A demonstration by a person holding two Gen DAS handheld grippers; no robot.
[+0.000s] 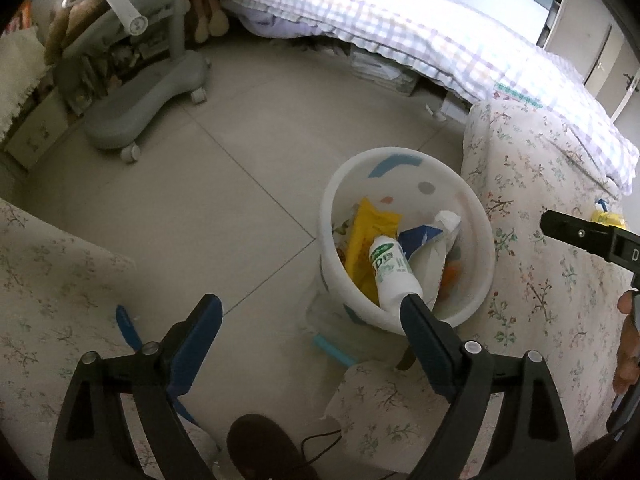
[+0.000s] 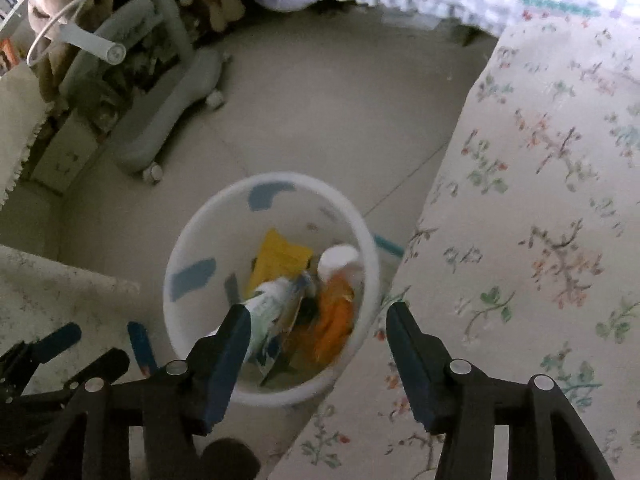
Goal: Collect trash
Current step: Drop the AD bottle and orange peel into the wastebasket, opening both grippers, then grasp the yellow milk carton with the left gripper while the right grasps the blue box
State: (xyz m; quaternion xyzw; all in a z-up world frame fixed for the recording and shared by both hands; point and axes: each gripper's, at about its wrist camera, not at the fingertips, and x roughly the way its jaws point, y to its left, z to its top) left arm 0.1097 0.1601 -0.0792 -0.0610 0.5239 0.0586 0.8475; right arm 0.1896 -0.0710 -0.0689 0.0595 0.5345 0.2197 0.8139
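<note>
A white trash bin [image 1: 474,216] stands on the tiled floor beside a floral-covered surface [image 1: 540,280]. It holds a white bottle with a green label [image 1: 390,272], a yellow wrapper [image 1: 366,240] and blue-white packaging [image 1: 424,240]. My left gripper [image 1: 312,304] is open and empty, just in front of the bin. The bin also shows in the right wrist view [image 2: 180,264], with the yellow wrapper [image 2: 280,260] and an orange item [image 2: 336,320] inside. My right gripper [image 2: 318,316] is open and empty over the bin's near rim. A yellow item [image 1: 608,218] lies on the floral surface at far right.
A grey wheeled chair base [image 1: 136,104] stands at the back left. A bed with a checked quilt [image 1: 400,28] runs along the back. A floral-covered surface [image 1: 52,280] is at the left. A blue strip [image 1: 128,328] and a dark shoe [image 1: 264,448] are near my grippers.
</note>
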